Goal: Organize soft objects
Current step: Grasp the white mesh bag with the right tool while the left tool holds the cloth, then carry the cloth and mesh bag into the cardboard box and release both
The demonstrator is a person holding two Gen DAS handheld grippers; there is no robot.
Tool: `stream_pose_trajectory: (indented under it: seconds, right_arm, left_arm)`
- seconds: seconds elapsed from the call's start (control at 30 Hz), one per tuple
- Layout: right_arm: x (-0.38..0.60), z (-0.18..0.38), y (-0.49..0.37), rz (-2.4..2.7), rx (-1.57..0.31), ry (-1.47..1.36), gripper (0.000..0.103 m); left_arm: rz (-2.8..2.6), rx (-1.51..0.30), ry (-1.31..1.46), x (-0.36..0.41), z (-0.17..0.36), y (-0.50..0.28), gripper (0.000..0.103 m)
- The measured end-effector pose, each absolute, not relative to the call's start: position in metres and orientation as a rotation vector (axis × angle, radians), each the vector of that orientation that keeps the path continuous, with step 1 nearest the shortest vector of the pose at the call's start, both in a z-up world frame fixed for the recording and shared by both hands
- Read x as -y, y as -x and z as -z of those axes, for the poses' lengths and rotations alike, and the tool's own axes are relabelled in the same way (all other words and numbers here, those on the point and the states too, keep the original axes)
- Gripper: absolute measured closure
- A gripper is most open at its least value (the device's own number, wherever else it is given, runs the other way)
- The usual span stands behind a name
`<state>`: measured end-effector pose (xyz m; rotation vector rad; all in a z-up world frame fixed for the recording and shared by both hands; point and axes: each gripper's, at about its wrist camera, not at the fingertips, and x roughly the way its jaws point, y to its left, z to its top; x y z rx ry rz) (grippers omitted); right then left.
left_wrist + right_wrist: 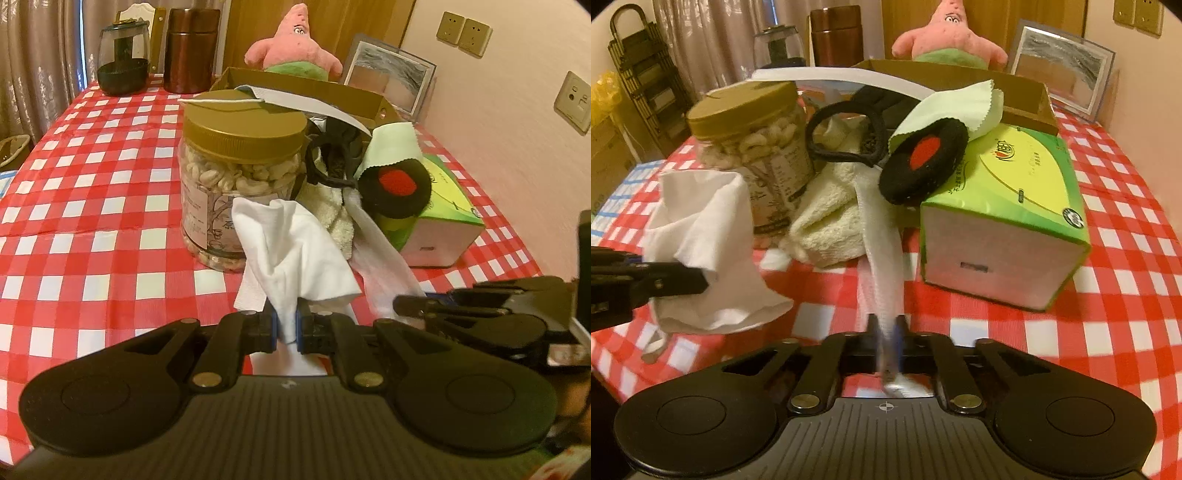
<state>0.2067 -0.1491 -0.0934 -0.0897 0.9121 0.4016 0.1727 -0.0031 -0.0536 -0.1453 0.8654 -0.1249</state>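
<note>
Jaws on both sides are pinched on cloth: the left gripper [287, 325] holds a crumpled white tissue [291, 243] by its lower fold, and the right gripper [888, 332] grips the near end of a long white strip [881, 258]. That strip is what the next move turns on. Its long axis runs straight away from the right jaws, up over the table [1108, 295] into the pile between the nut jar [753, 147] and the tissue box [1008, 221], where its far end passes under the black-and-red pad [925, 162] beside the cream towel [827, 218]. Pulling back along that line looks likely to drag the pad and the black band [846, 133] with it. The tissue hangs free, just left of the strip and in front of the jar, so the left side seems readier to carry off. How the strip ends is hidden under the pile, its gripped end is blurred, and the cardboard box [1027, 99] behind shows only a wall, not its contents.
</note>
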Motion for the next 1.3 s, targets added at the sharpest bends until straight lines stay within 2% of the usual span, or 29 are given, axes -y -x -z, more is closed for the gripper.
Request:
stream_pose_trajectory:
  seconds: [0.3, 0.7, 1.3]
  right_arm:
    - [0.168, 0.069, -0.160, -0.409, -0.946, -0.035, 0.101]
    - [0.182, 0.027, -0.118, -0.405, -0.879, -0.092, 0.102]
    - [0.194, -0.046, -0.118, -0.401, -0.784, -0.158, 0.102]
  left_arm:
    - [0.129, -0.849, 0.136, 0.008, 0.039, -0.150, 0.095]
    - [0.149, -0.820, 0.149, 0.021, 0.009, -0.125, 0.095]
    - [0.165, -0.777, 0.144, 0.023, -0.042, -0.132, 0.095]
